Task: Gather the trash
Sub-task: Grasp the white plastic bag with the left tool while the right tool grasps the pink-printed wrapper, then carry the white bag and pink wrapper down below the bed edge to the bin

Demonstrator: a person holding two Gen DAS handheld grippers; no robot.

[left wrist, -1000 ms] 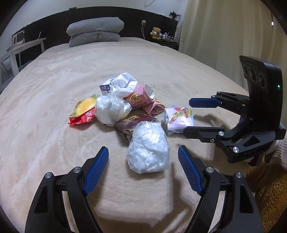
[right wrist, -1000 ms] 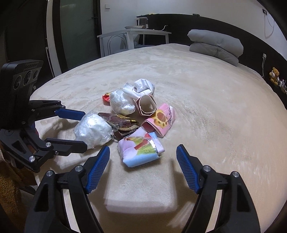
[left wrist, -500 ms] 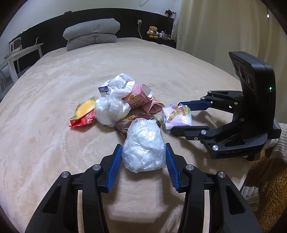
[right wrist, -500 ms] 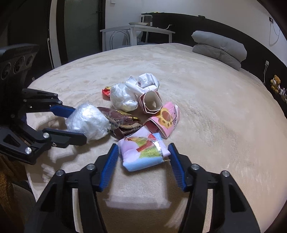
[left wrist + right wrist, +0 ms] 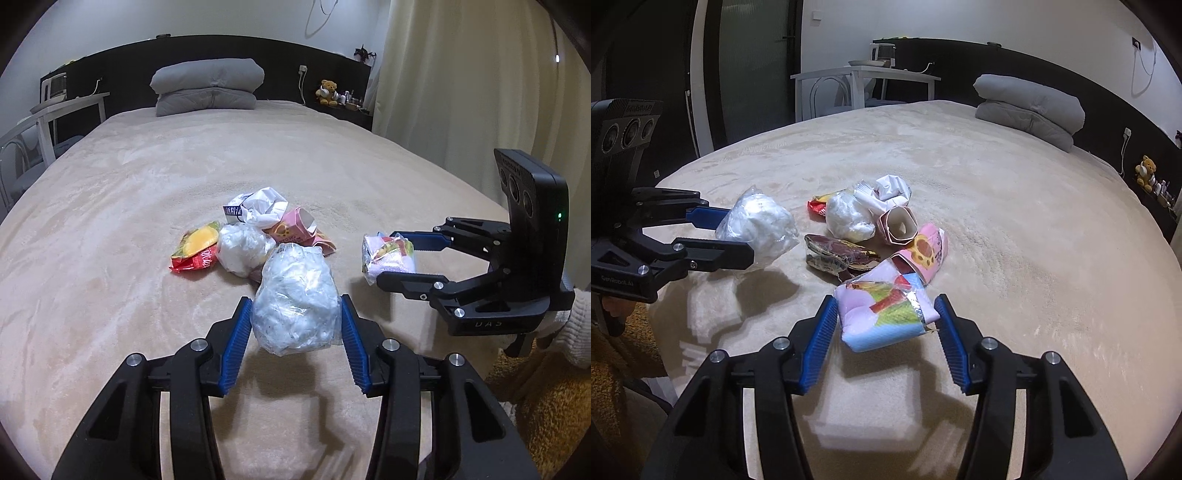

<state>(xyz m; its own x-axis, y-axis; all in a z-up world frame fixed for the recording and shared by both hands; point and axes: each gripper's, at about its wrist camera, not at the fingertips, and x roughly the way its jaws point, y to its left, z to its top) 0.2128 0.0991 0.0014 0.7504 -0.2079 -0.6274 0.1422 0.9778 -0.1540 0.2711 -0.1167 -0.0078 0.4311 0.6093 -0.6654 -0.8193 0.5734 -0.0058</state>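
Note:
My left gripper [image 5: 295,332] is shut on a crumpled clear plastic bag [image 5: 295,301] and holds it above the beige bed; it also shows in the right wrist view [image 5: 757,225]. My right gripper [image 5: 886,325] is shut on a pink and blue snack packet [image 5: 882,314], lifted off the bed; the packet also shows in the left wrist view [image 5: 389,254]. A pile of trash stays on the bed: a white plastic wad [image 5: 242,249], a red and yellow wrapper [image 5: 195,249], crumpled white paper [image 5: 264,206], a pink carton [image 5: 923,254], a brown wrapper [image 5: 838,254].
Grey pillows [image 5: 208,86] lie at the head of the bed by a dark headboard. A white table and chair [image 5: 864,83] stand beside the bed. Curtains [image 5: 461,92] hang on the right. A yellow-brown rug [image 5: 546,413] lies below the bed's near edge.
Both grippers closed on their items, the left on the plastic bag and the right on the snack packet, and lifted them off the bed, away from the pile.

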